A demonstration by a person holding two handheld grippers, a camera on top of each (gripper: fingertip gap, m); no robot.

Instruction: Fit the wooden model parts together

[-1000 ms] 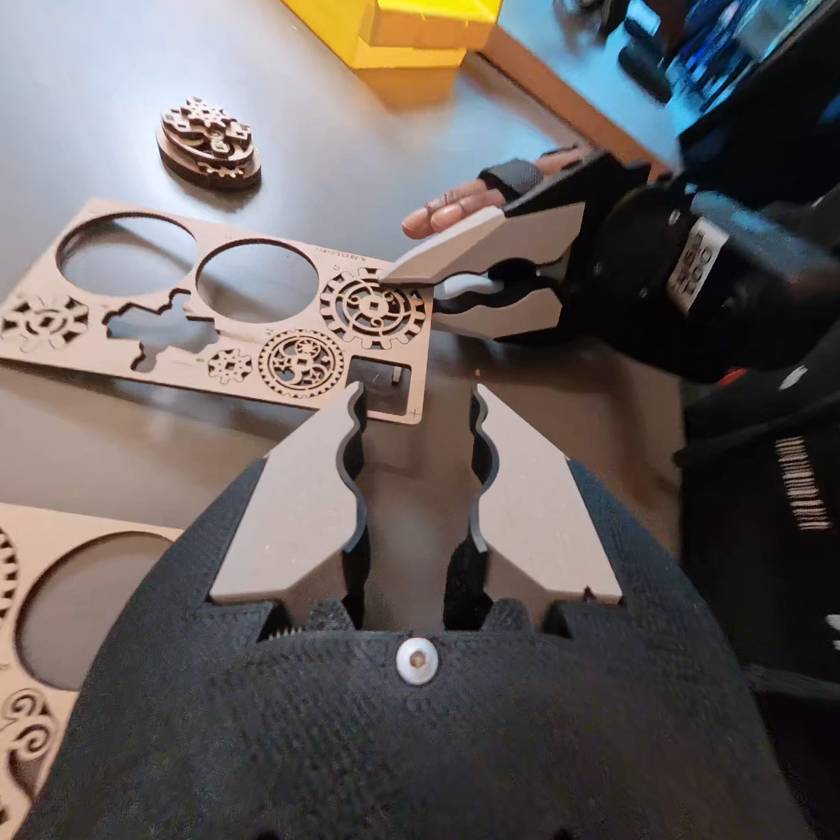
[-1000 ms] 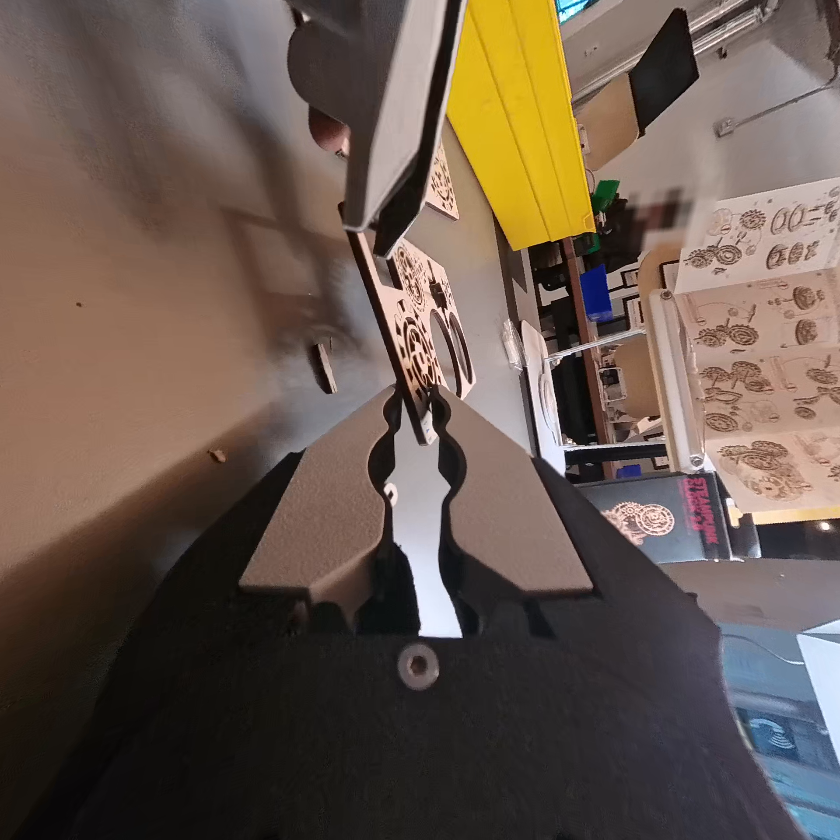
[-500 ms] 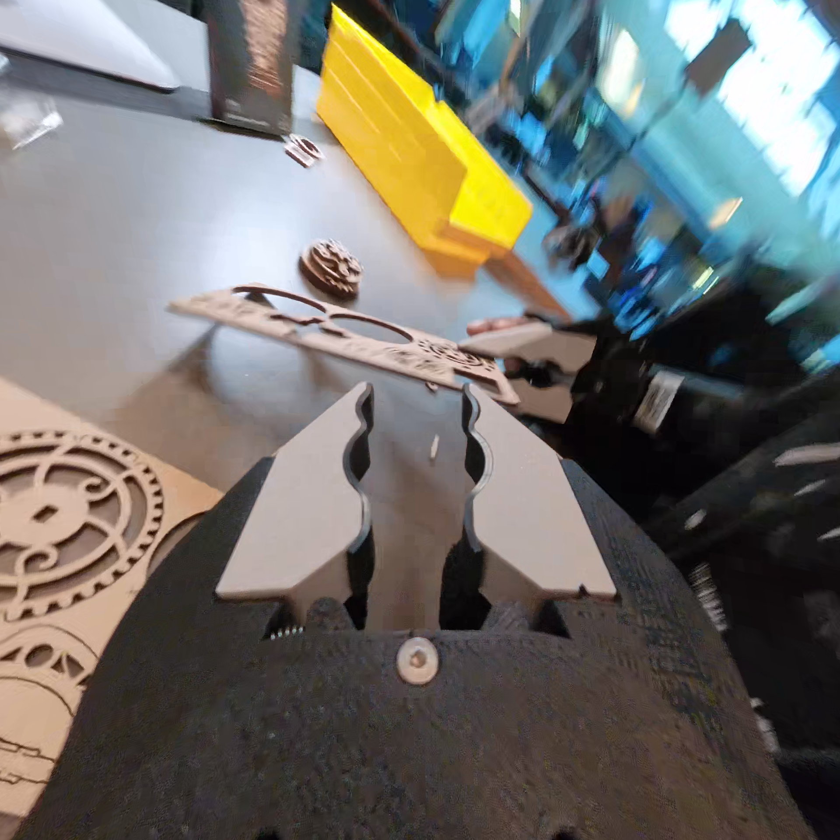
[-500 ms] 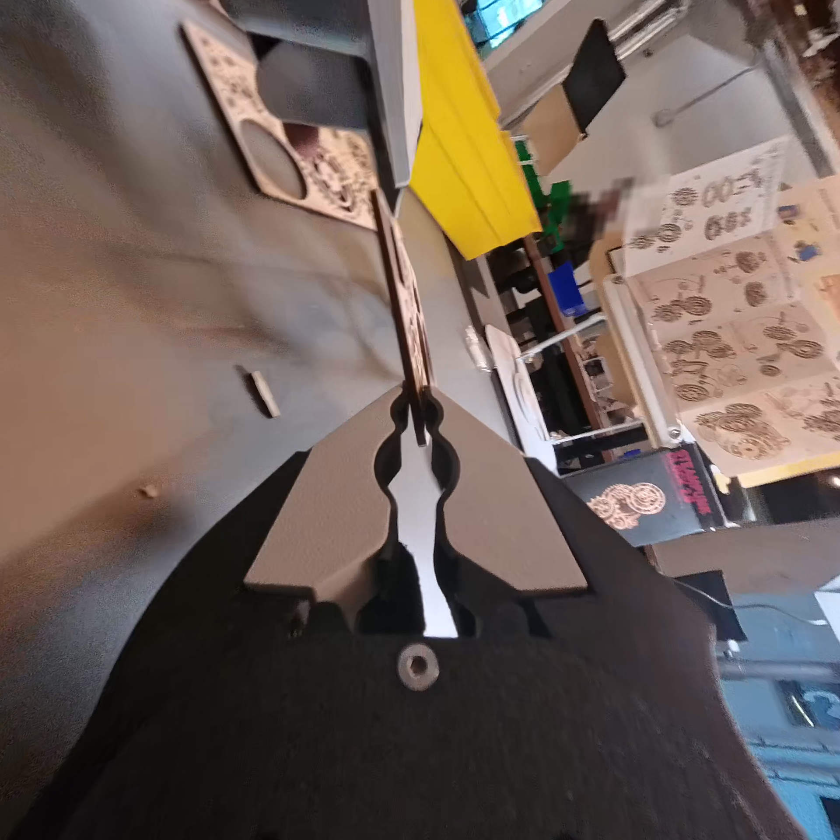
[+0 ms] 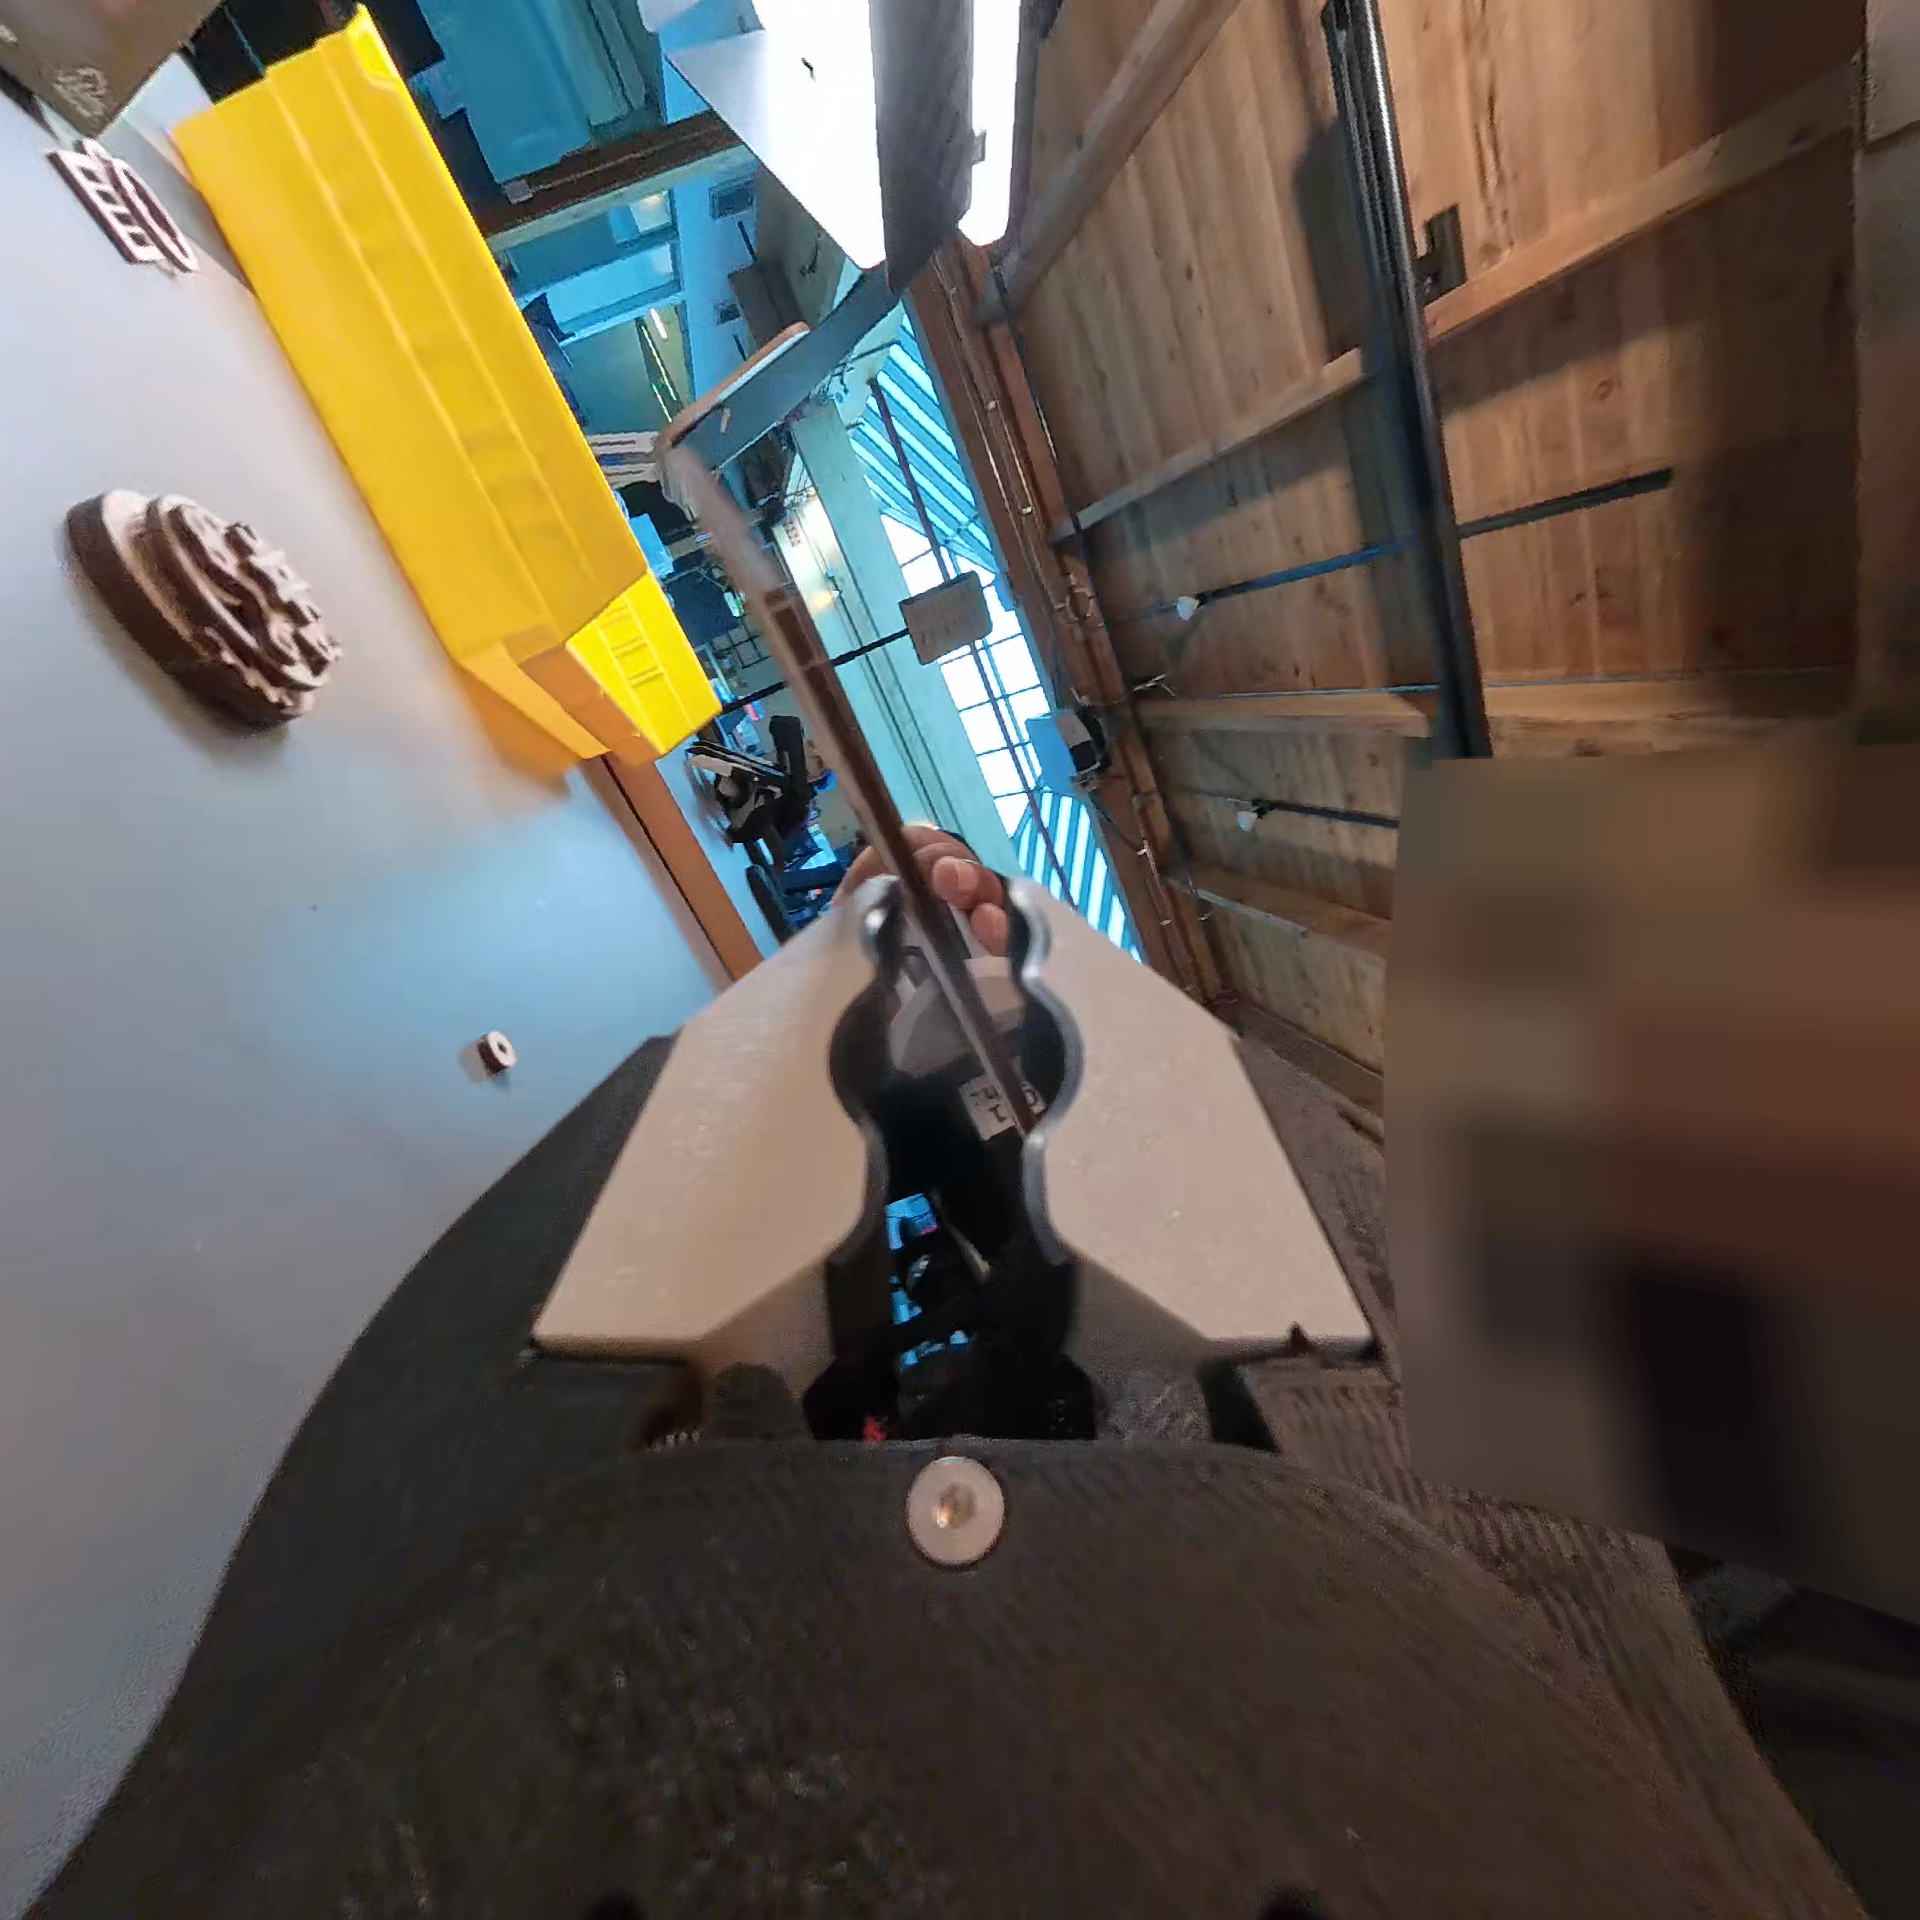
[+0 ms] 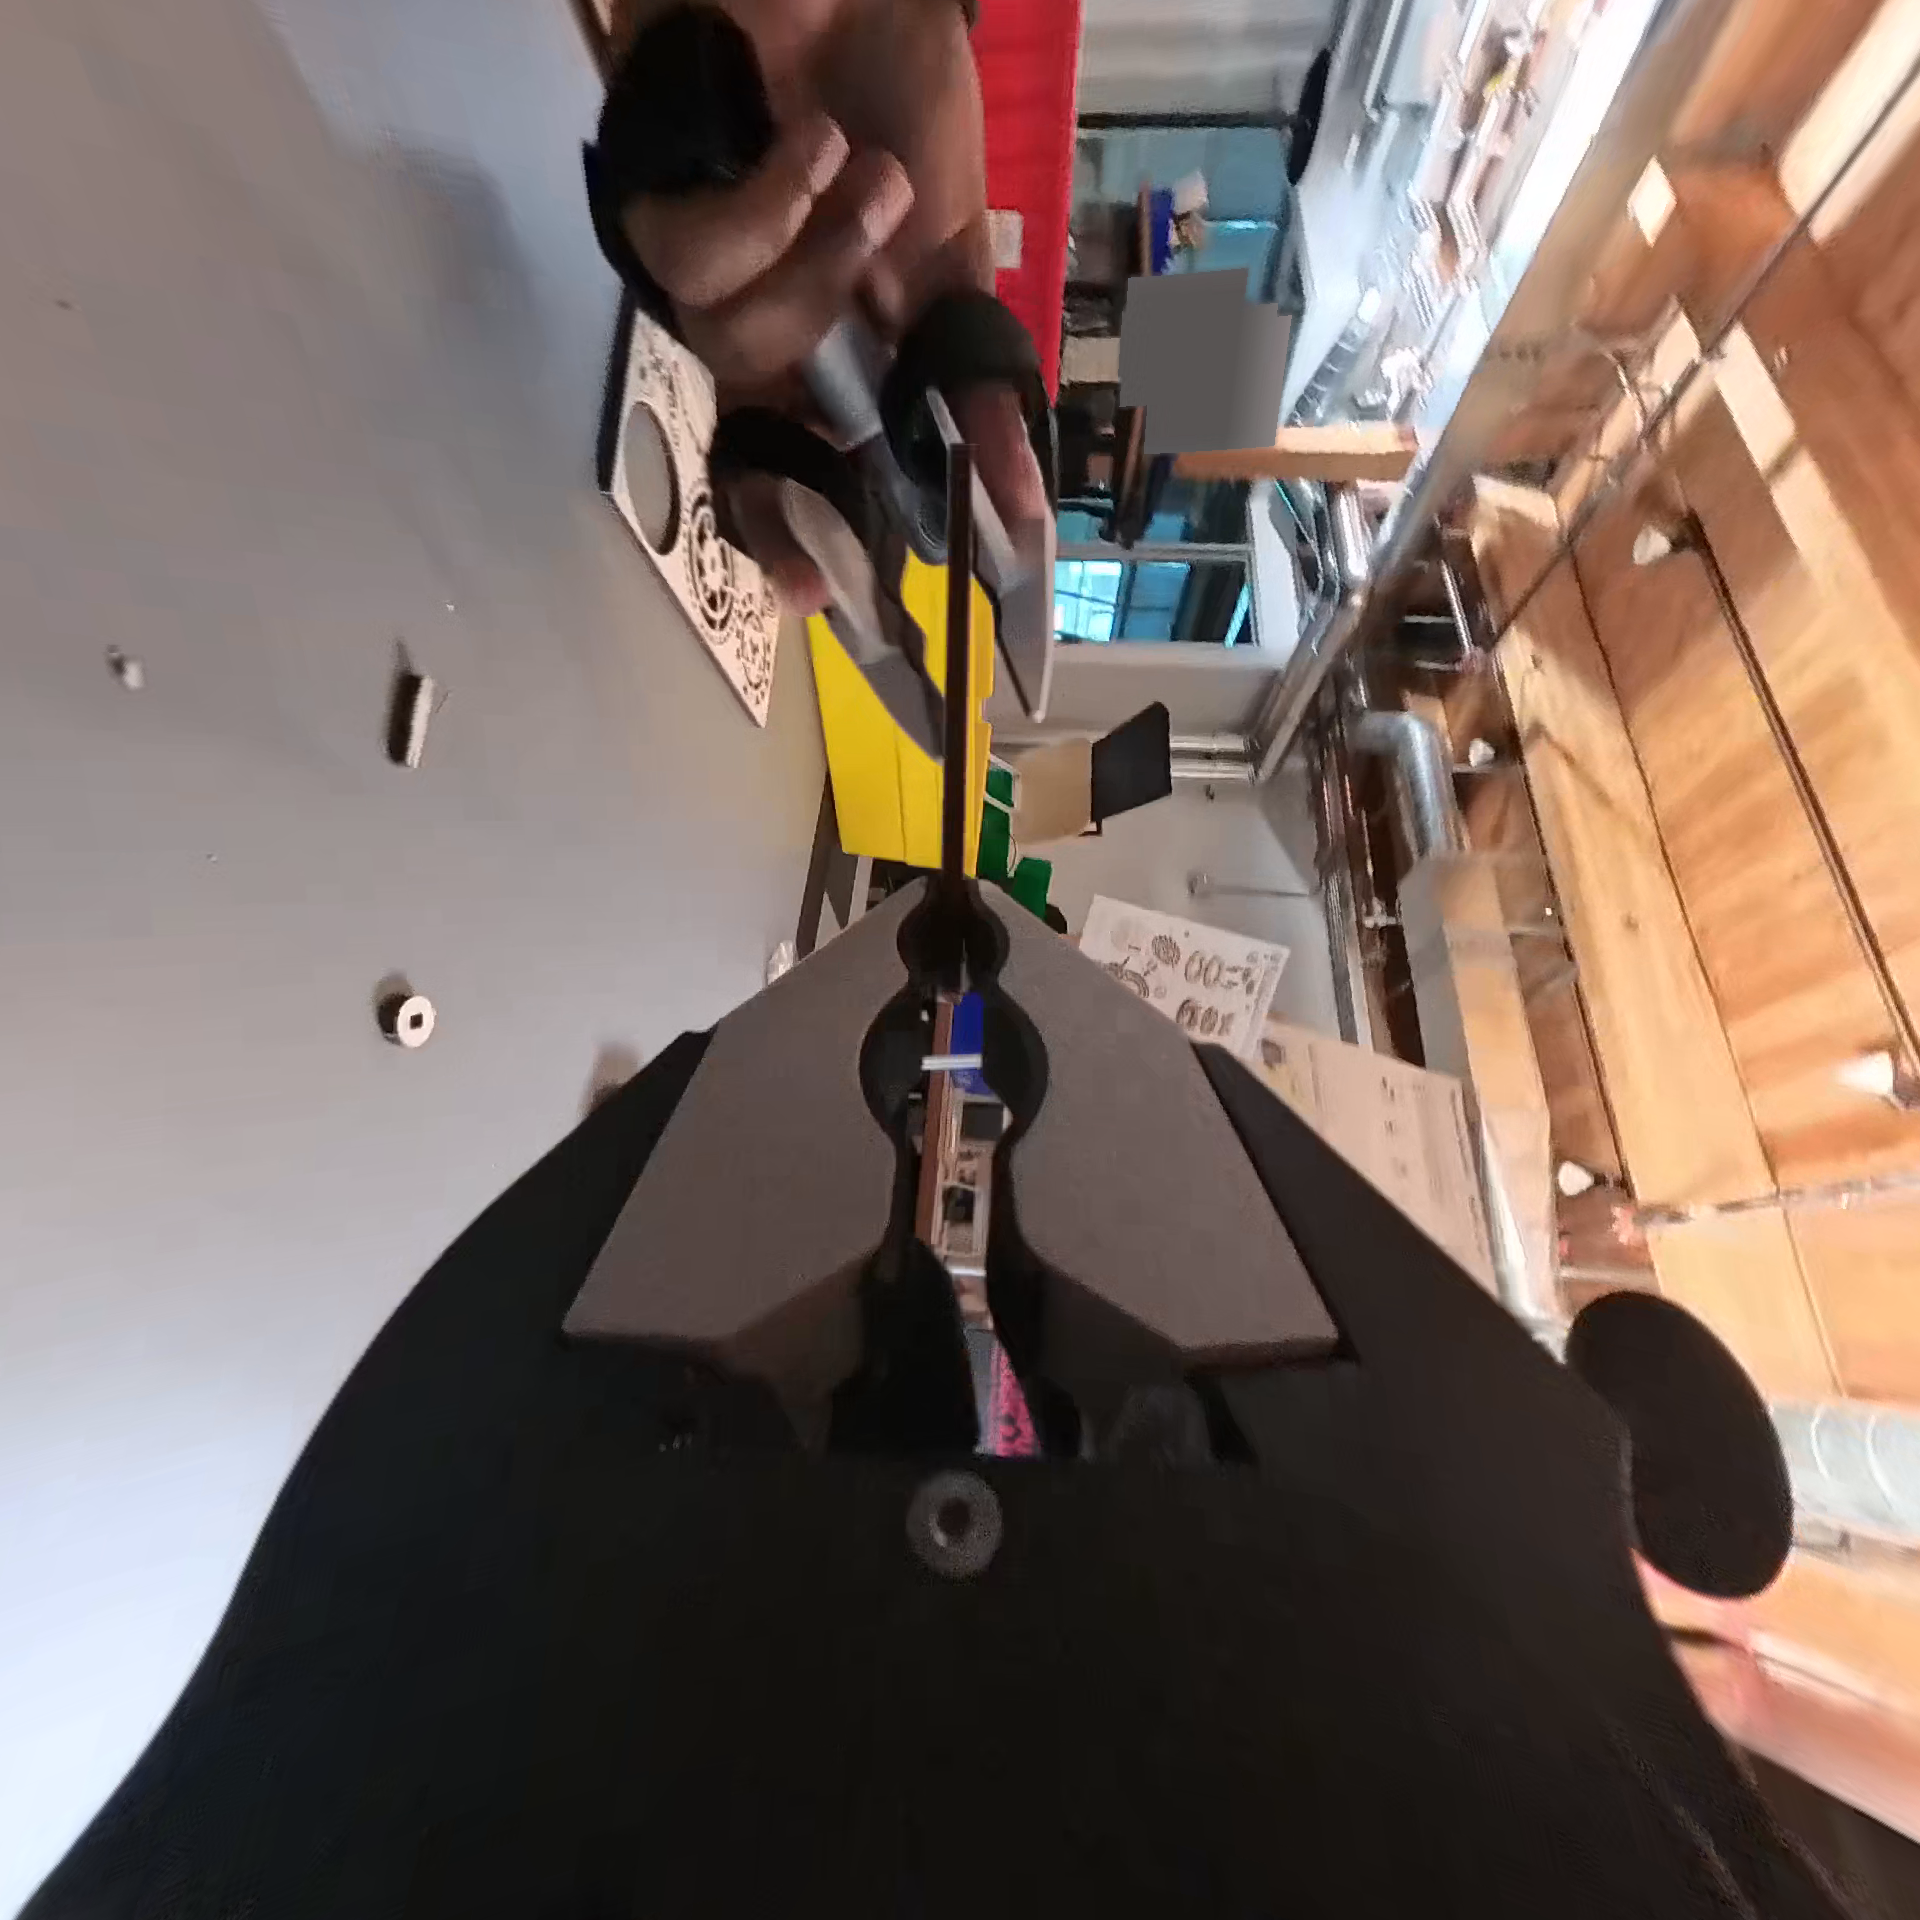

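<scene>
Wooden sheet (image 6: 957,727) held edge-on off the table (image 6: 260,416): right tool (image 6: 953,914) clamps one end, left tool (image 5: 951,914) straddles the other, unclenched.

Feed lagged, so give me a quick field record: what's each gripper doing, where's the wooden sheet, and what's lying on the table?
right gripper: shut on the wooden sheet, at its near edge
left gripper: open, fingers straddling the sheet's other end
wooden sheet: held off the table, seen edge-on
on table: assembled gear model, small ring, second cut-out sheet
</scene>
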